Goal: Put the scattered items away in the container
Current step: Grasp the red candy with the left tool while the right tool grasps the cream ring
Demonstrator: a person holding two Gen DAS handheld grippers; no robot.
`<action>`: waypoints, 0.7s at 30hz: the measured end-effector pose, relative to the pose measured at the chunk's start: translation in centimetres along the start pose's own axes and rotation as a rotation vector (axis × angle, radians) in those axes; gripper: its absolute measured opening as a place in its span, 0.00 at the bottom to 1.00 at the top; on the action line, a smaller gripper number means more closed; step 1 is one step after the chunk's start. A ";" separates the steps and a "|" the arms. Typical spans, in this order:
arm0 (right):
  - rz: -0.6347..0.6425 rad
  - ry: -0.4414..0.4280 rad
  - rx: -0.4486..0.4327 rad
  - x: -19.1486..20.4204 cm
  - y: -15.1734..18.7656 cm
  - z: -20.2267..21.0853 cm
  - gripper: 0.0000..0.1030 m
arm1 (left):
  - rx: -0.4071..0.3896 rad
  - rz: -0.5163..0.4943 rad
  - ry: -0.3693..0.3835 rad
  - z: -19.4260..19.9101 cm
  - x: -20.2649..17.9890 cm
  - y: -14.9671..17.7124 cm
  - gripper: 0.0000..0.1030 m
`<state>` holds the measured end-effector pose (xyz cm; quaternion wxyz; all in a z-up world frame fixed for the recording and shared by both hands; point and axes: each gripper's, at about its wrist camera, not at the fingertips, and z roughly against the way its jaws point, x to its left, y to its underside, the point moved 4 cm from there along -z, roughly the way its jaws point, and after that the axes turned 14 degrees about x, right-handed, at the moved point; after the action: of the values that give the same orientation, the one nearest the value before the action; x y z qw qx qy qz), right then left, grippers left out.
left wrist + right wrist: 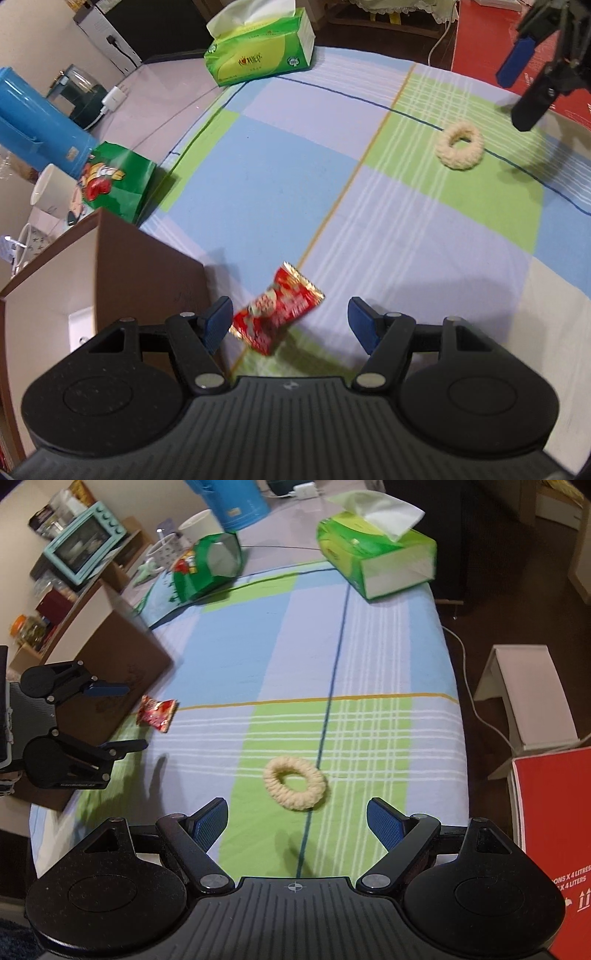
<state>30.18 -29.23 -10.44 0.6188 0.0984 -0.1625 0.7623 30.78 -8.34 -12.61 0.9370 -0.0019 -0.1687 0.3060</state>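
Note:
A red snack packet point(277, 314) point(157, 712) shows blurred on the checked cloth beside the brown box point(147, 266) point(110, 653), whose inside is pale. My left gripper point(290, 317) point(136, 716) is open around the packet, which sits closer to the left finger and is not clamped. A cream scrunchie point(460, 144) point(295, 783) lies flat on a green square. My right gripper point(297, 821) point(522, 88) hovers open just short of it, holding nothing.
A green tissue box point(258, 51) point(376, 561) stands at the far end, with a green snack bag point(118, 181) point(207, 565), a blue flask point(40, 125) and a white mug point(50, 188) near the box. A red carton point(554, 834) stands off the table's right edge.

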 end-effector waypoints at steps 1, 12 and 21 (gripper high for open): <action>-0.008 -0.002 0.001 -0.2 -0.1 -0.1 0.83 | 0.006 0.001 0.006 -0.4 0.2 -0.4 0.64; -0.055 -0.022 0.017 -1.1 -0.4 -0.9 0.83 | 0.107 0.079 0.183 -2.4 -0.9 0.6 0.71; -0.066 -0.018 0.018 -1.2 -0.3 -1.2 0.83 | 0.035 0.253 0.130 -0.9 -0.5 1.0 0.65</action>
<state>30.76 -29.77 -11.95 0.6414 0.1161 -0.1579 0.7418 30.13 -7.75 -13.70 0.8998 -0.0265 -0.1007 0.4237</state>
